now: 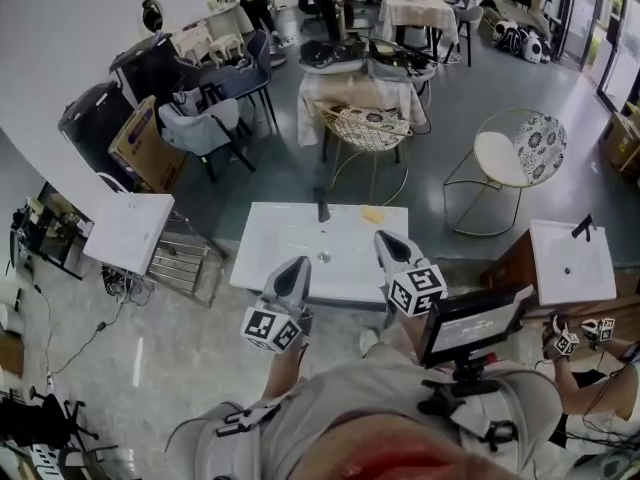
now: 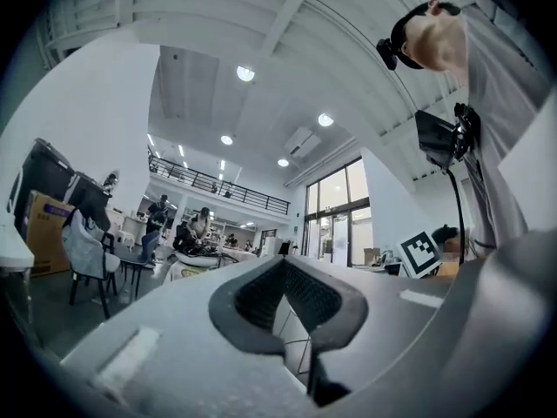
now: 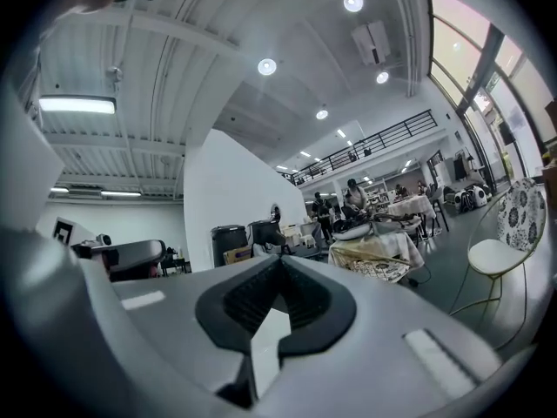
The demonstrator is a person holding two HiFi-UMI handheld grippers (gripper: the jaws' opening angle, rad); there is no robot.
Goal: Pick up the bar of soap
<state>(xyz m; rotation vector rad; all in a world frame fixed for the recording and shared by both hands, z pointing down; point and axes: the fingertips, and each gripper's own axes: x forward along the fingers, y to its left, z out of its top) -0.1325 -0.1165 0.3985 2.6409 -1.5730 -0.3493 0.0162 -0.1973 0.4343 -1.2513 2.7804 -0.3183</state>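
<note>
A small yellow bar of soap [image 1: 372, 214] lies on the far right corner of a white washbasin top [image 1: 268, 230], to the right of the dark tap [image 1: 322, 208]. Both grippers are held over the basin's near edge, pointing away from me. My left gripper [image 1: 297, 261] is at the near middle, jaws together and empty. My right gripper [image 1: 386, 236] is nearer the soap, a little short of it, jaws together and empty. In the left gripper view the left gripper [image 2: 283, 260] looks level across the room; the right gripper [image 3: 278, 258] does too. Neither view shows the soap.
A second white basin stand [image 1: 128, 230] is at the left and a third [image 1: 570, 260] at the right. Beyond the basin stand a wire chair [image 1: 368, 128] and a round white chair [image 1: 508, 154]. A dark screen [image 1: 470, 320] hangs at my chest.
</note>
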